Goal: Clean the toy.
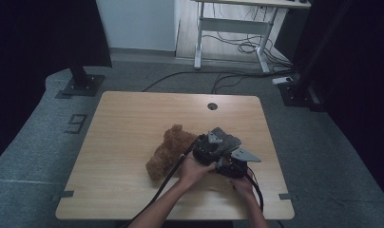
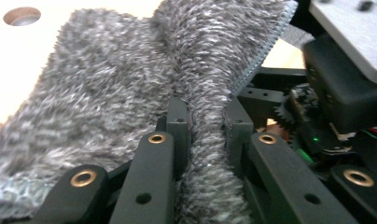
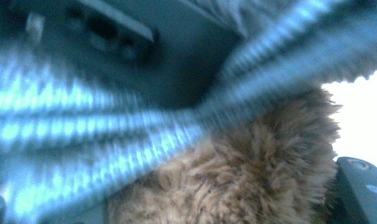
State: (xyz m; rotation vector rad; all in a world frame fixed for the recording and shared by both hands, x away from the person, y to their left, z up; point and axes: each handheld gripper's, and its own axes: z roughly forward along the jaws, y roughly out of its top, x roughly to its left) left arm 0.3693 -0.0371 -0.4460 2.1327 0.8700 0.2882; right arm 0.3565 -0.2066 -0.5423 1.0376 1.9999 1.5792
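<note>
A grey fuzzy cloth [image 1: 224, 137] is bunched over the two grippers right of the table's middle. My left gripper [image 2: 206, 116] is shut on a raised fold of this grey cloth [image 2: 107, 93], whose stitched hem [image 2: 266, 42] runs up to the right. In the high view the left gripper [image 1: 208, 148] sits just left of the right gripper [image 1: 228, 164]. In the right gripper view, blurred hems of the grey cloth [image 3: 107, 140] lie very close over a brown fuzzy cloth [image 3: 233, 182] and hide the jaws' tips. The brown fuzzy cloth [image 1: 168, 151] lies on the table to the left.
The wooden table [image 1: 133, 114] has a round cable hole [image 1: 212, 106] near its far edge. A white-legged desk [image 1: 233, 28] and floor cables stand beyond it. Two dark stands [image 1: 81, 80] flank the far corners.
</note>
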